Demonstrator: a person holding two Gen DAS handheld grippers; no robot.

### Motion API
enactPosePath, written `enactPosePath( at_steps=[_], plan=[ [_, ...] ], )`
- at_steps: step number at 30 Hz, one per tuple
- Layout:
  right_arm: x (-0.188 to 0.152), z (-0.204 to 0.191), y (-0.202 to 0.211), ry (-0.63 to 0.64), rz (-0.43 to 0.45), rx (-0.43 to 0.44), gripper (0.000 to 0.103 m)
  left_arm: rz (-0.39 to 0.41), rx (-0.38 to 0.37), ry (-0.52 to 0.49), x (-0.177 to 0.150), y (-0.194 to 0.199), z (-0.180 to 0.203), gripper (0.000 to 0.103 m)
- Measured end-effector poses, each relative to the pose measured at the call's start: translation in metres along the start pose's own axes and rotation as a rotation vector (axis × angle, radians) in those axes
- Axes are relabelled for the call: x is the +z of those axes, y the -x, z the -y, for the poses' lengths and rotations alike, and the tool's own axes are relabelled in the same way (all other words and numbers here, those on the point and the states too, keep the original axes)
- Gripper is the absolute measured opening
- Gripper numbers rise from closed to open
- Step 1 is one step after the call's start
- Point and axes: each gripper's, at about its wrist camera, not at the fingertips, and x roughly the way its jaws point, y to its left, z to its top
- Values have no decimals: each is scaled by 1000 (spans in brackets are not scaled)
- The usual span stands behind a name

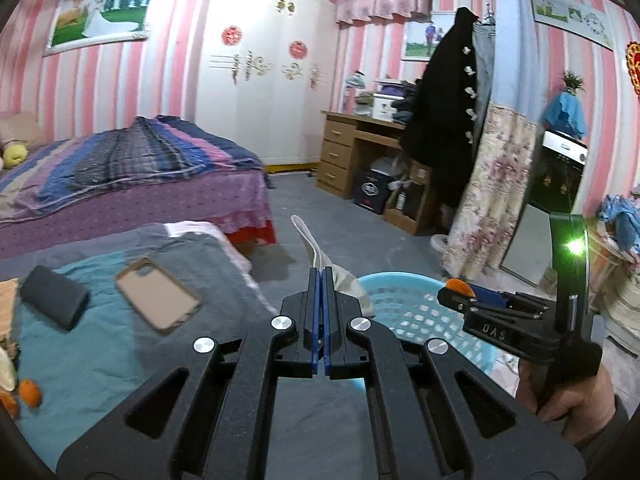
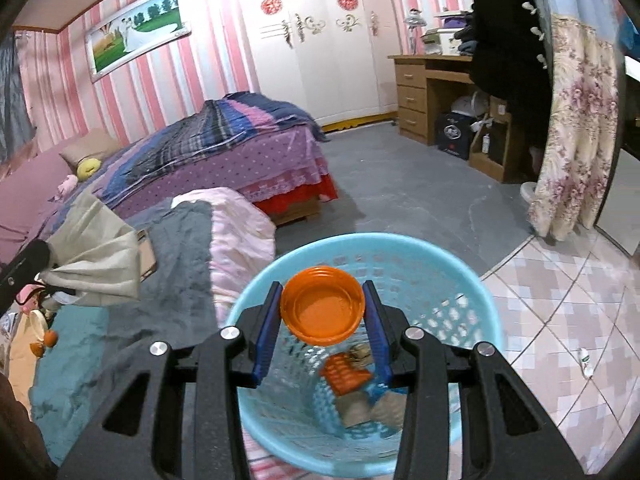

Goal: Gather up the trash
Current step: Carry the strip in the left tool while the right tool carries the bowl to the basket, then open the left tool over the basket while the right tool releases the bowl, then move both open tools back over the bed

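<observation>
**Orange lid held over the blue basket, grey paper pinched alongside**

An orange lid (image 2: 322, 305) is seen at the centre of the right wrist view, clamped by its rim between the blue pads (image 2: 267, 330) of the right gripper (image 2: 322, 316). The lid is round and shallow, bright orange, with a raised lip and its hollow side turned toward the camera. It is held directly above the open mouth of a pale blue basket (image 2: 486, 300), whose perforated wall fills the lower centre of the frame. At the bottom of the basket, an orange ribbed scrap (image 2: 344, 372) and some brownish crumpled pieces (image 2: 354, 410) are seen, blurred.

In the left wrist view, the left gripper (image 1: 321, 276) is shown at lower centre with its fingers clenched on a thin piece of grey-beige paper (image 1: 312, 242). The paper rises in a creased, folded strip above the fingertips; in the right wrist view it is seen at the left edge as a wider crumpled sheet (image 2: 96, 256). It is held beside the basket rim (image 1: 400, 280), over the edge of a grey blanket (image 1: 224, 264).

On the blanket, at lower left of the left wrist view, a phone (image 1: 157, 294) and a dark case (image 1: 54, 297) are laid. The right gripper (image 1: 464, 292) with the lid is seen at the right of that frame, gripped by a hand (image 1: 568, 400).
</observation>
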Motion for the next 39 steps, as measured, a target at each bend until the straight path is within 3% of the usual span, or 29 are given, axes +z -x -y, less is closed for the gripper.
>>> enactPosePath(
  at_steps=[9,12,23,24,25,27,39],
  plan=[
    [2,20,0,-32,4,-29,40,-7,-80,-10,11,-22,29,0],
    [3,22,0,-49,28,-71,52,-11,-84,-11,10,-27,33,0],
    [4,34,5,-100,57,-89,54,-57,-134,-4,4,-41,41,0],
    [5,35,5,-102,58,-90,54,-63,-140,1,4,-43,42,2],
    [6,37,3,-106,56,-90,54,-65,-130,4,4,-44,42,19],
    [5,36,2,-104,50,-91,54,-45,-117,21,4,-41,41,45],
    [5,20,1,-58,40,-54,54,-48,-46,22,2,-27,10,45]
  ],
)
